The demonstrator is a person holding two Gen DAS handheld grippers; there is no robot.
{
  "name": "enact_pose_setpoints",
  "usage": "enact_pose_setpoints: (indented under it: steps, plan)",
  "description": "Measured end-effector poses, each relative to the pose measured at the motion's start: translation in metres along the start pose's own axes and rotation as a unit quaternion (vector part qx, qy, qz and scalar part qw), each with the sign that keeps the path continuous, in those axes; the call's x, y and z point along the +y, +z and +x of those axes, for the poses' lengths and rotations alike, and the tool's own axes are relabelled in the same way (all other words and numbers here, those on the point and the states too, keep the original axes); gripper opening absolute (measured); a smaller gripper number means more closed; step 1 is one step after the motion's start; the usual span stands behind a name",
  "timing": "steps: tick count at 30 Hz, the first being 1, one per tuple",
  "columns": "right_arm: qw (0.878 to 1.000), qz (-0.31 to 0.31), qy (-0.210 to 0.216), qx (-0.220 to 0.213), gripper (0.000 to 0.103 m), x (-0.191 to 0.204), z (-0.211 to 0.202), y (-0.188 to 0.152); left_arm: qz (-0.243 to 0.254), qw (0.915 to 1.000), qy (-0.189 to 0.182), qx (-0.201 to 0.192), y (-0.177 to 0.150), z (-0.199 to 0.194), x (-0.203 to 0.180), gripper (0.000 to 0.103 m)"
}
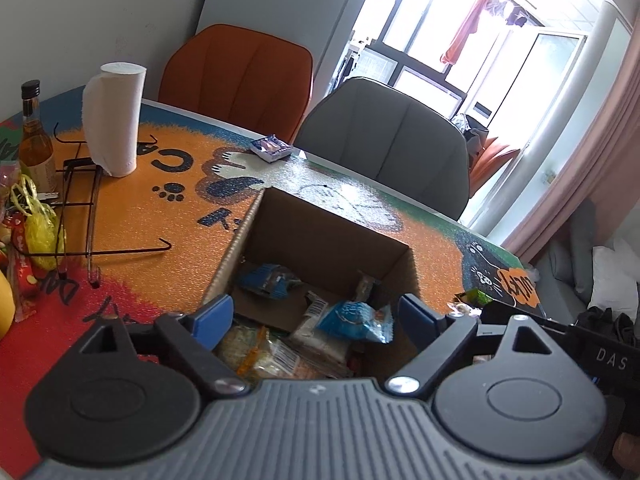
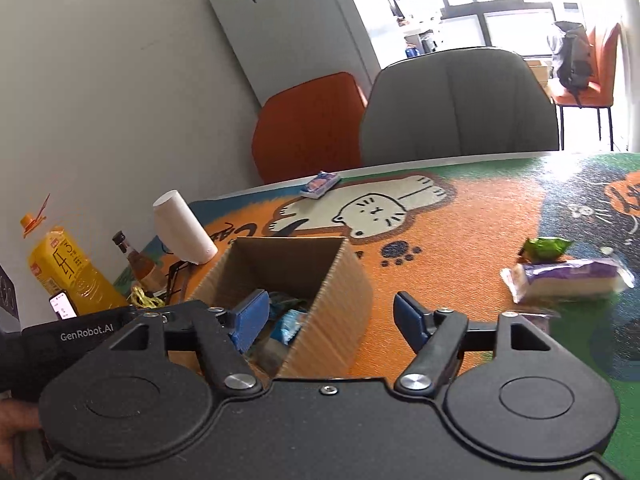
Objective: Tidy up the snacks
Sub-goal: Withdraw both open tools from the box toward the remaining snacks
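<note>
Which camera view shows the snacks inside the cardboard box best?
The left wrist view: it looks down into the cardboard box, showing several snacks. In the right wrist view, the box wall and a finger hide most.

The right gripper (image 2: pixel 326 322) hangs with jaws spread wide and nothing between them, straddling the near right wall of the box (image 2: pixel 332 280), which holds blue packets (image 2: pixel 286 326). At two o'clock lie a green packet (image 2: pixel 546 248) and, just nearer, a purple-white one (image 2: pixel 568 280). At twelve, a small packet (image 2: pixel 320 184) sits by the table's (image 2: pixel 460 264) far edge. At ten, a paper roll (image 2: pixel 182 228) leans.
</note>
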State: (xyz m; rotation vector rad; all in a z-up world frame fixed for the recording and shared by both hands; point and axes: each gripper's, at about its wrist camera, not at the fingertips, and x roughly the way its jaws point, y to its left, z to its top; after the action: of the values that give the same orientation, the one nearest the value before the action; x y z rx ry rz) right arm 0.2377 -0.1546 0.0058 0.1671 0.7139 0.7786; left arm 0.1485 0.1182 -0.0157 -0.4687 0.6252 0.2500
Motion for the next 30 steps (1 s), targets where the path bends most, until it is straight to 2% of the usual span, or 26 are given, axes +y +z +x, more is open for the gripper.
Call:
enact_pose_setpoints:
  steps: [3, 6, 9, 15, 20, 30]
  plan:
    - [1.0, 0.006, -0.006, -0.002, 0.073, -0.01, -0.008, -0.002, 0.007, 1.0, -0.005, -0.003, -0.003, -0.001, -0.01, 0.097]
    - [1.0, 0.013, -0.013, -0.007, 0.079, -0.019, -0.016, -0.004, 0.015, 0.9998, -0.011, -0.007, -0.005, -0.003, -0.019, 0.103]
    - [1.0, 0.018, -0.021, -0.013, 0.088, -0.027, -0.023, -0.006, 0.027, 0.9994, -0.019, -0.009, -0.008, -0.003, -0.029, 0.103]
    - [0.998, 0.04, -0.037, -0.026, 0.098, -0.048, -0.041, -0.009, 0.043, 0.9985, -0.031, -0.013, -0.012, -0.001, -0.047, 0.103]
    - [0.997, 0.055, -0.054, -0.031, 0.103, -0.065, -0.053, -0.012, 0.054, 0.9974, -0.047, -0.013, -0.016, 0.0, -0.064, 0.103]
    - [0.993, 0.08, -0.083, -0.035, 0.103, -0.101, -0.076, -0.019, 0.09, 0.993, -0.075, 0.009, -0.03, 0.01, -0.107, 0.103]
